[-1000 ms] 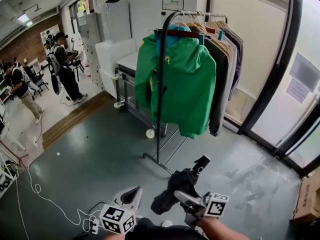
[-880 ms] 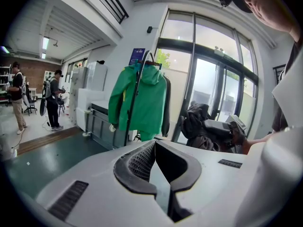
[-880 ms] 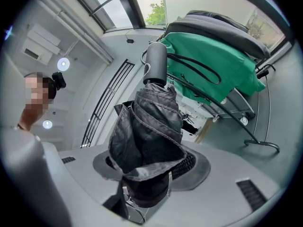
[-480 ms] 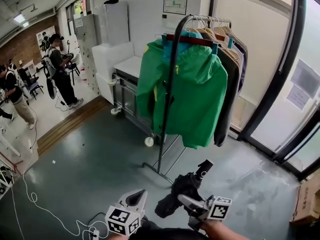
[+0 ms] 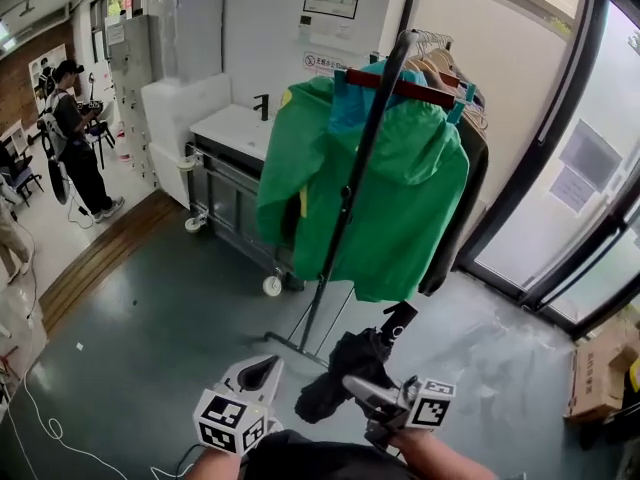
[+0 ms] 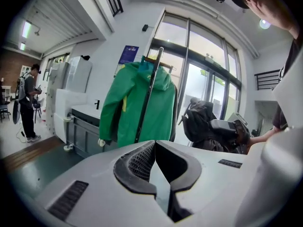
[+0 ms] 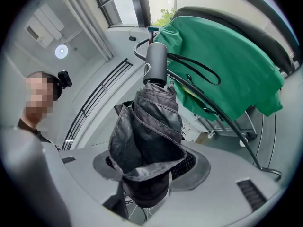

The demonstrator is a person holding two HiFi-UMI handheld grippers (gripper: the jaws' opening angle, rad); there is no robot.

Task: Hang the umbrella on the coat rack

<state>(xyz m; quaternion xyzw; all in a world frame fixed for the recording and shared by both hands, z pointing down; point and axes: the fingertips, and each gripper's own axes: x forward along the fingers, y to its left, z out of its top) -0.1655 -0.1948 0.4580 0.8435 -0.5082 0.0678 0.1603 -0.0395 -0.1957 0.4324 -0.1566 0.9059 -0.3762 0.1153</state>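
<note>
A folded black umbrella [image 5: 340,366] is held over the floor, its handle [image 5: 400,320] pointing at the coat rack. My right gripper [image 5: 362,386] is shut on its canopy; in the right gripper view the umbrella [image 7: 150,126] rises from between the jaws, with a grey handle [image 7: 155,66] and a black wrist strap [image 7: 199,73]. The coat rack [image 5: 347,203] is a black pole frame with a green jacket [image 5: 385,193] and darker coats on hangers. My left gripper [image 5: 264,366] is beside the umbrella, shut and empty. From the left gripper [image 6: 155,148] the rack [image 6: 147,96] stands ahead.
A dark cabinet with a white sink top [image 5: 232,128] stands behind the rack, with white lockers [image 5: 185,33] further left. People [image 5: 72,133] stand at the far left. Glass doors [image 5: 590,148] line the right side, and a cardboard box [image 5: 600,378] sits at the lower right.
Both grippers and the umbrella have been carried forward towards the rack, which now looms larger and nearer. The right gripper's hold on the umbrella is unchanged.
</note>
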